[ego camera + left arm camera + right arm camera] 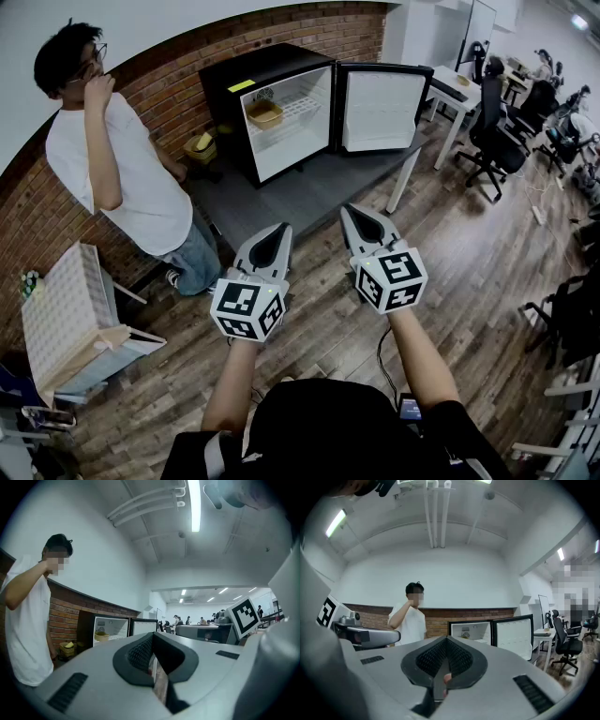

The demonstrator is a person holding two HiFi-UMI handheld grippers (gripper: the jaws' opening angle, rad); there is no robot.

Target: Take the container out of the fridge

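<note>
A black mini fridge [251, 73] stands on a dark grey table [309, 192] in front of a brick wall, and its door [380, 111] is swung fully open to the right side. The container [264, 114], a yellowish bowl, sits on the white shelf inside the fridge, near the left inner wall, and nothing touches it. Both grippers are held level and point toward the fridge, well apart from it, in front of the table edge. The left gripper [279, 231] has its jaws pressed together with nothing between them, and the right gripper [352, 212] is just beside it with its jaws also together and empty. To the left of the fridge a small yellow basket [200, 147] stands on the same table. Further to the left of the fridge a person [127, 178] in a white T-shirt stands with one hand raised to the face. To the right of the fridge, beyond the open door, there is a black office chair [489, 131].
</note>
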